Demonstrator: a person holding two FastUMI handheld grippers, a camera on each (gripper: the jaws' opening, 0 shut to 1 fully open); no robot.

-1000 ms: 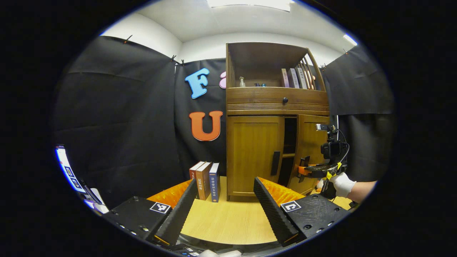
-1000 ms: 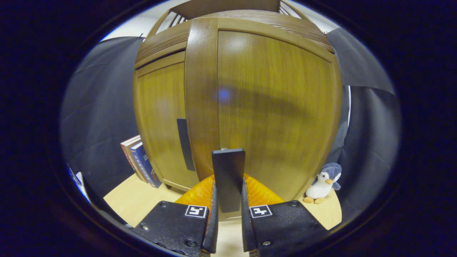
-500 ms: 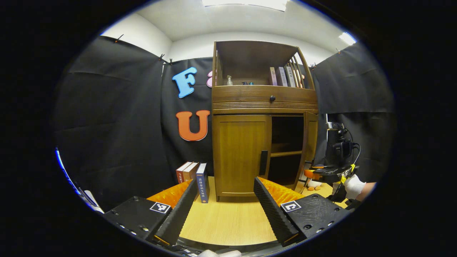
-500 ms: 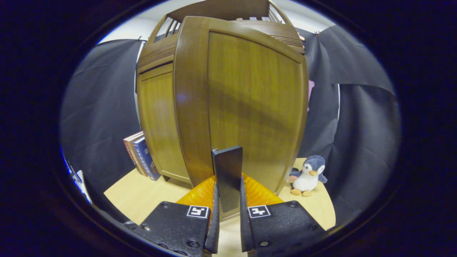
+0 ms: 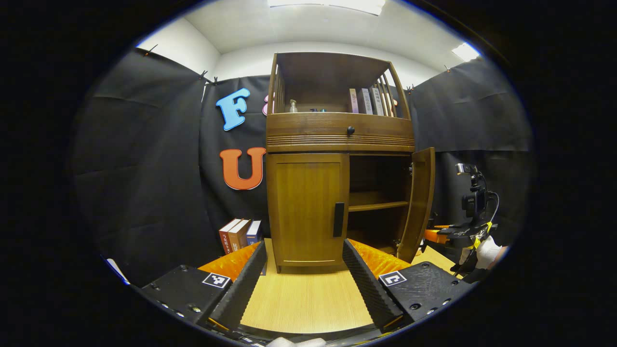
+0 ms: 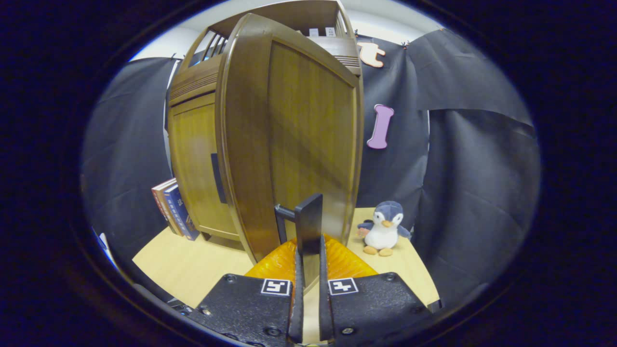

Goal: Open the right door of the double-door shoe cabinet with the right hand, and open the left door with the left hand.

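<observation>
Wooden double-door shoe cabinet (image 5: 308, 202): right door (image 6: 294, 140) swung open, left door (image 5: 307, 207) shut. Right gripper (image 6: 308, 270) clenched on the right door's dark handle (image 6: 308, 231); left gripper (image 5: 304, 270) released.

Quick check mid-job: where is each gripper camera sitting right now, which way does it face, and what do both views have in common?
Left gripper view: rides the left gripper, back from the table edge, facing the cabinet front; own jaws wide apart, right gripper far right.
Right gripper view: rides the right gripper, close against the open right door, jaws shut on its handle; penguin beyond.
Shared: right door, closed left door, books, table.
</observation>
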